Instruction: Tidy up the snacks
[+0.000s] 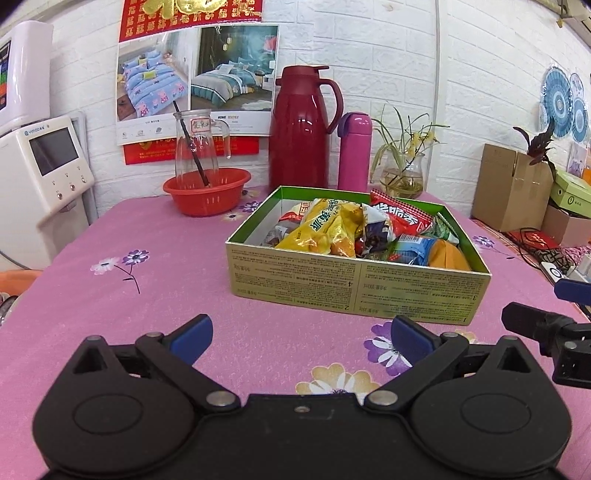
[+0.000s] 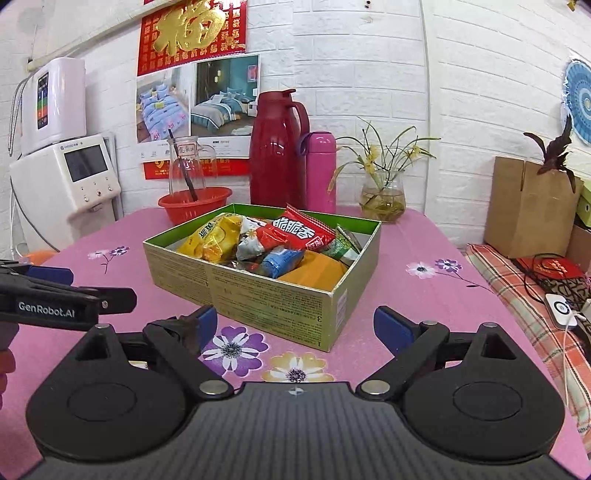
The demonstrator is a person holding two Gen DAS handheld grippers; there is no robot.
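Both wide apart and holding nothing: left gripper (image 1: 302,338), right gripper (image 2: 294,326), low over pink floral tablecloth (image 1: 147,295). Just beyond, green cardboard box (image 2: 258,295), packed with snack packets (image 2: 295,232). Behind it, red thermos (image 1: 301,129) beside pink flask (image 1: 354,151).

On the black side of my left gripper (image 2: 55,295), white letters read "GenRobot.AI". The red snack packet (image 2: 301,230) lying in the green cardboard box (image 2: 258,295) carries large white Chinese characters. That box's outer wall shows the numerals "1" and "3" among fine print too small for me to read. A big gold "福" sits on the red wall poster (image 2: 192,33). The bedding calendar sheet (image 1: 195,81) beneath it says "HOME TEXTILE". The clear glass jug (image 1: 195,147) wears a handwritten label I cannot make out.
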